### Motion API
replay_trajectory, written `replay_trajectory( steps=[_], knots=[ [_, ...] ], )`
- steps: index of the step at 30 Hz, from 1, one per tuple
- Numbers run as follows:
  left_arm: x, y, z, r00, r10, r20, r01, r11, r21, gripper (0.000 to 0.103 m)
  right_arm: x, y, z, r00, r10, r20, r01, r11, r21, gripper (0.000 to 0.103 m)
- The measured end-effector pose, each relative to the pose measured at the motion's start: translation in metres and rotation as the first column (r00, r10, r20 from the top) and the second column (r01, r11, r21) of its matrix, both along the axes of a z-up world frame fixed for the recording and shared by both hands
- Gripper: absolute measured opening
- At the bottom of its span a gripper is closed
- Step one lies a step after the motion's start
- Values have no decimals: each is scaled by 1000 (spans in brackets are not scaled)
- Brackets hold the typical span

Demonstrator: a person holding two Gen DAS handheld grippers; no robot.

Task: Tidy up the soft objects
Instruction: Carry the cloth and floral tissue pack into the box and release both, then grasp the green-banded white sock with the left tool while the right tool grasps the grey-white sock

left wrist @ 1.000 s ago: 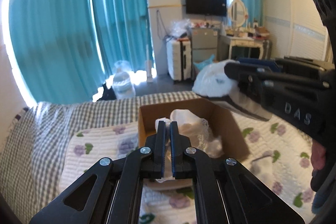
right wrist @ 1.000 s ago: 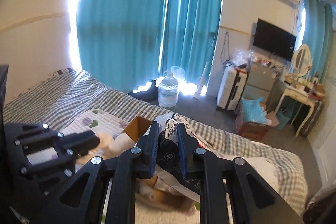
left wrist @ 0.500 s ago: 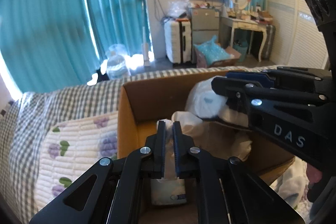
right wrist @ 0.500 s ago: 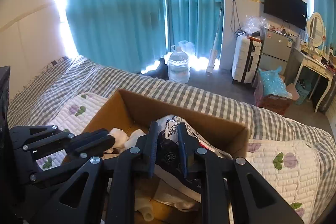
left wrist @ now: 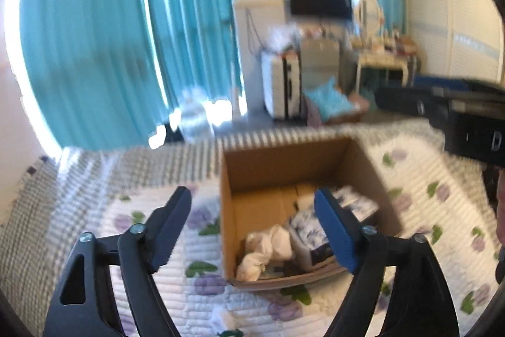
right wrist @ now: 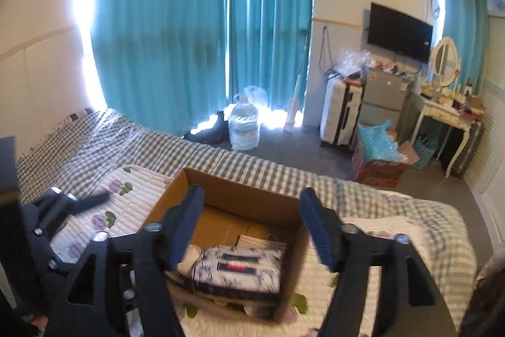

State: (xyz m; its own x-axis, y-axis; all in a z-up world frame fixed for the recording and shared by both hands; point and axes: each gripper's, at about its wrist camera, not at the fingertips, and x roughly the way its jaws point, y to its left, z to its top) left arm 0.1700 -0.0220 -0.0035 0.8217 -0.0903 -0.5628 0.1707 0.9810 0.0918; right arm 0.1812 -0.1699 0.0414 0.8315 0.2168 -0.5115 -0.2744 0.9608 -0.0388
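An open cardboard box [left wrist: 271,166] [right wrist: 240,198] sits on the bed's floral quilt. In it lie white crumpled soft items [left wrist: 268,245] and a white-and-navy patterned soft pack [right wrist: 240,269] [left wrist: 312,229]. My left gripper [left wrist: 252,210] is open and empty, above the box's near left side. My right gripper [right wrist: 249,212] is open and empty, above the box and the patterned pack. The right gripper shows at the right edge of the left wrist view [left wrist: 442,106]; the left gripper shows at the left of the right wrist view [right wrist: 72,201].
The box rests on a floral quilt [left wrist: 426,179] over a checked bedspread [right wrist: 252,166]. Beyond the bed are teal curtains [right wrist: 195,21], a water jug [right wrist: 243,125], a white suitcase [right wrist: 339,113], a dressing table [right wrist: 442,113] and a small white scrap [left wrist: 224,318] on the quilt.
Both grippers have opened and let go of their items, which now lie in the box. Both grippers have pulled up and back from the box.
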Motion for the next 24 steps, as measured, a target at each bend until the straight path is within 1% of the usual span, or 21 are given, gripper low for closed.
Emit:
replay_trajectory(
  steps=[1,2,4,5,6,7,8,9,10,14,16,19,22,24],
  knots=[
    [-11,2,9,999,4,35,-4,1000,-9,82,-11,-3,10,1000,-8,11,8,1000,-4,82],
    [-24,4,22,998,1,70,0,1000,-15,82,-20,-7,19,1000,-15,22,15,1000,-6,85],
    [-40,6,41,995,-2,98,3,1000,-11,82,-42,-15,38,998,-32,46,32,999,-5,89],
    [-51,8,53,993,0,117,1,1000,-14,83,-54,-18,48,998,-36,55,36,999,-1,94],
    [-58,10,62,991,0,132,2,1000,-18,85,-68,-23,59,997,-41,66,40,999,5,97],
    [-71,12,74,989,-1,150,5,1000,-23,92,-75,-26,65,997,-40,70,39,999,8,101],
    [-80,15,83,987,-1,163,5,1000,-26,100,-86,-29,74,997,-37,71,36,999,9,103],
    [-86,17,88,985,1,173,4,1000,-28,103,-99,-32,83,996,-46,73,45,999,5,103],
    [-99,18,98,981,6,196,0,1000,-31,103,-106,-32,88,996,-51,74,51,999,-2,103],
    [-133,26,119,965,14,262,-3,999,-43,103,-146,-37,107,992,-54,111,57,998,-29,103],
    [-149,29,124,959,24,281,-8,998,-56,103,-162,-42,109,992,-50,114,54,998,-35,103],
    [-160,34,121,961,23,274,-6,998,-63,103,-181,-46,99,993,-44,107,50,997,-58,103],
    [-165,39,107,968,31,248,-14,998,-68,103,-193,-53,77,995,-43,86,49,996,-70,103],
    [-167,39,96,973,33,230,-19,998,-61,103,-194,-55,56,997,-46,58,50,996,-77,103]
  ],
)
